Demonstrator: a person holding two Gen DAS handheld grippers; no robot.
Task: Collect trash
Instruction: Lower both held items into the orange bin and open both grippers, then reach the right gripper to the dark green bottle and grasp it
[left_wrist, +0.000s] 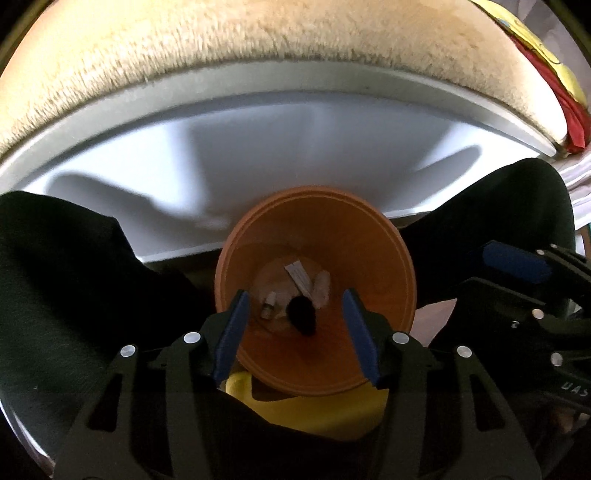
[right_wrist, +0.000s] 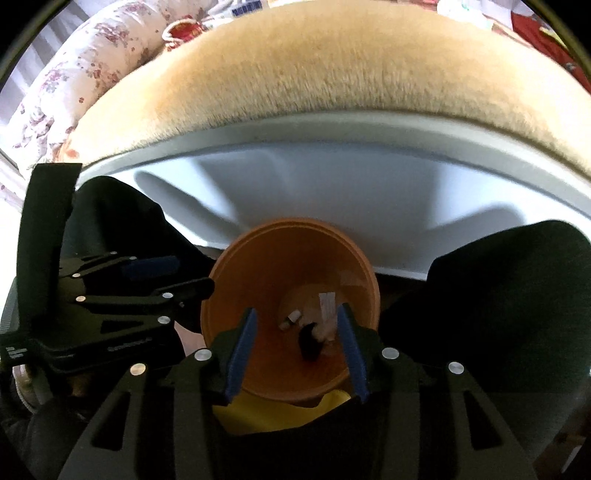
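From the left wrist view, a black-clad leg (left_wrist: 74, 280) fills the left side; beside it the left gripper (left_wrist: 295, 325) hovers over the mouth of an orange bucket (left_wrist: 317, 229), its blue-padded fingers (left_wrist: 231, 332) spread apart with nothing between them; down at the bucket's bottom lie the trash pieces, a small vial (left_wrist: 269, 308), a dark lump (left_wrist: 303, 315), a flat white wrapper (left_wrist: 300, 275) and a crumpled pale scrap (left_wrist: 320, 290); a yellow garment (left_wrist: 314, 410) shows under the bucket's near rim; behind the bucket runs a white table (left_wrist: 258, 147), and past that a tan plush cover (left_wrist: 258, 48); at far right the right gripper (left_wrist: 532, 280) comes in sideways.

From the right wrist view, the left gripper (right_wrist: 155, 280) sits at the left edge near the bucket rim (right_wrist: 291, 225); the right gripper (right_wrist: 295, 343) hangs over the bucket with its fingers (right_wrist: 354, 354) parted and empty; a floral quilt (right_wrist: 74, 74) lies top left; the other black-clad leg (right_wrist: 498, 295) is at right.
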